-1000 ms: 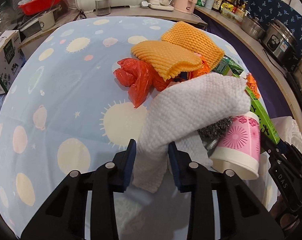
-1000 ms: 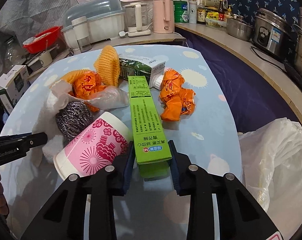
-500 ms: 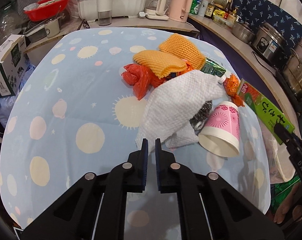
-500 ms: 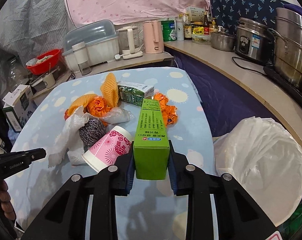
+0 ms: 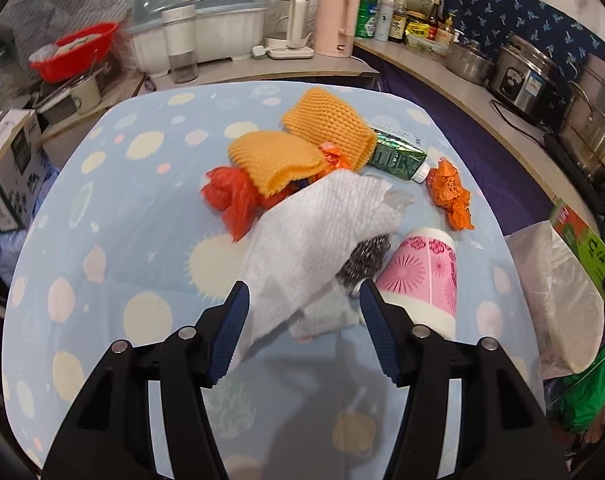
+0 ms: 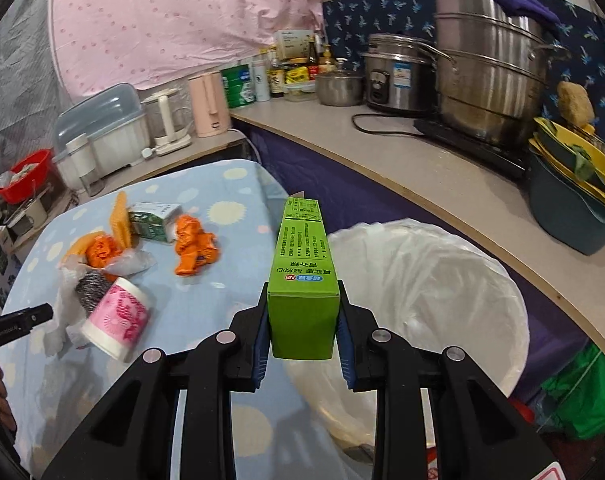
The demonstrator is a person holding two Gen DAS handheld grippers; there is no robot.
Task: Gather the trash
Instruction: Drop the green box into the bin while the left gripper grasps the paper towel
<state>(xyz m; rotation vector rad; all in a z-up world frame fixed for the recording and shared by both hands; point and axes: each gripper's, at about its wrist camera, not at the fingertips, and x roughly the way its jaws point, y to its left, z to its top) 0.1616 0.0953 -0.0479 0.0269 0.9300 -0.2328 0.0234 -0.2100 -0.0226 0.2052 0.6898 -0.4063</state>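
Observation:
My left gripper (image 5: 302,286) hangs over the table's near part with its jaws opening wide. The near end of a white paper towel (image 5: 322,224) lies between them, not pinched. The towel drapes over a steel scourer (image 5: 366,258) beside a toppled pink paper cup (image 5: 426,280). My right gripper (image 6: 302,312) is shut on a long green box (image 6: 302,264) and holds it above the rim of a bin lined with a white bag (image 6: 442,280). That box also shows at the right edge of the left wrist view.
Orange foam nets (image 5: 278,156), a red plastic bag (image 5: 232,196), a green carton (image 5: 398,154) and an orange wrapper (image 5: 450,196) lie on the blue dotted tablecloth (image 5: 102,208). A counter (image 6: 402,152) with pots, kettles and bottles curves behind and to the right.
The left gripper shut, drew back and up, then opened wide around the towel's end. The right gripper carried the green box off the table, rightward to above the white bin bag.

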